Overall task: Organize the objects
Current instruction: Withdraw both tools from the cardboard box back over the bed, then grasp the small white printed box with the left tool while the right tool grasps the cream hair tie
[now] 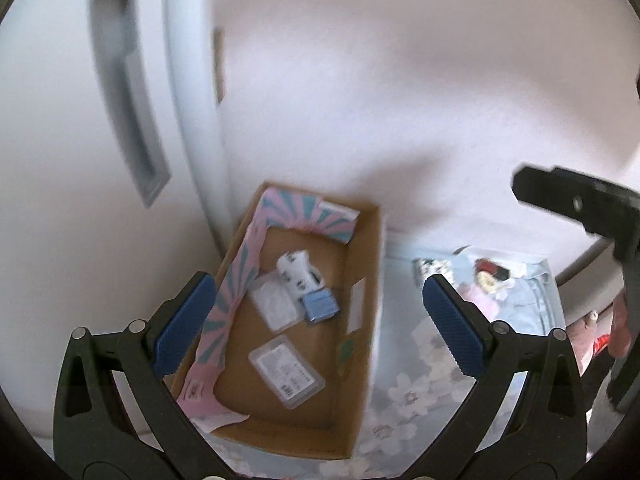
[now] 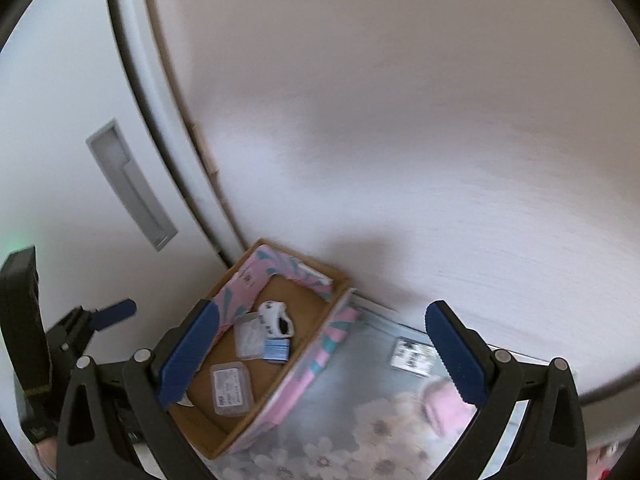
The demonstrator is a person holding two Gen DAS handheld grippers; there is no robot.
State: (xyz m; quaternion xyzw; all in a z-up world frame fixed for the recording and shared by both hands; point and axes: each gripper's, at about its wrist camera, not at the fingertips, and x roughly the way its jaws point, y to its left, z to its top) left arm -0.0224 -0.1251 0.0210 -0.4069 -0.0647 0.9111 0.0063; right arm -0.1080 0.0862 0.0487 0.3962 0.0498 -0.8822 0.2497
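Your left gripper (image 1: 320,324) hangs above the open brown cardboard box with pink-and-teal printed flaps (image 1: 362,264), its blue-padded jaws spread wide and holding nothing. Seen between those jaws, the box floor carries a white rolled cloth with dark spots (image 1: 297,270) toward the far end, a small blue packet (image 1: 320,307) touching it, a clear flat plastic pouch (image 1: 274,305) just beside both, and a clear plastic case with a printed label (image 1: 286,372) nearer you, apart from the rest. Your right gripper (image 2: 324,354) is also spread wide and empty; the box sits under its left finger (image 2: 188,350), with the same four items inside. To the right of the box, on the grey floral cloth (image 2: 360,432), lie a black-and-white printed card (image 2: 412,354) and something pink, too blurred to name
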